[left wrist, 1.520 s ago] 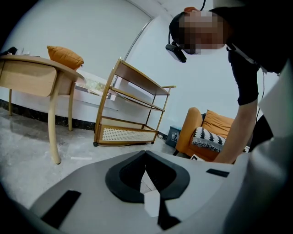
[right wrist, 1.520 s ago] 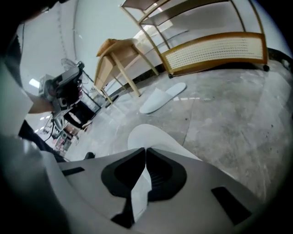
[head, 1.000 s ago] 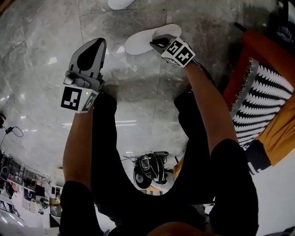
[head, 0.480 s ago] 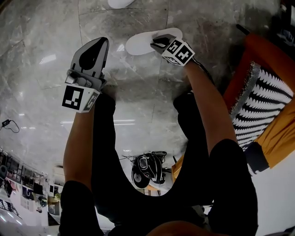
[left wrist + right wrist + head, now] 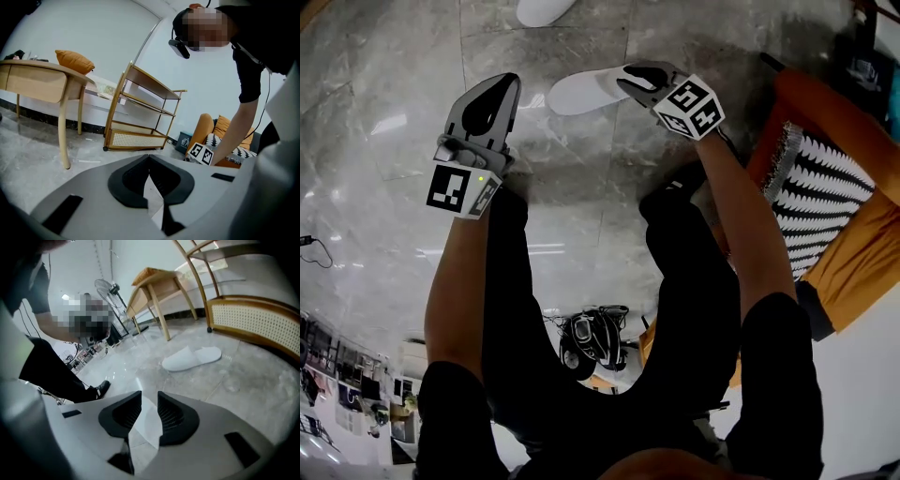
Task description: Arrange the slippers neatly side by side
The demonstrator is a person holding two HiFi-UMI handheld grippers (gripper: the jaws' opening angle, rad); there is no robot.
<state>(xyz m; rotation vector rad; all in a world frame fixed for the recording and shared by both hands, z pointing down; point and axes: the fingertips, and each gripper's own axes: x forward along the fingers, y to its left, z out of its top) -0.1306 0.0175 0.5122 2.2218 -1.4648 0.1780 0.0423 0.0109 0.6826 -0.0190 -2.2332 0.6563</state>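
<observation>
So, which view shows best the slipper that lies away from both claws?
The right gripper view: the far slipper lies whole in frame there. The head view cuts that slipper off at the top edge. The left gripper view misses it.

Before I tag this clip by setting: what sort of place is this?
Probably a home-style living room, perhaps staged: a marble floor, an orange armchair with a patterned cushion, a wooden table and a rattan shelf cart.
</observation>
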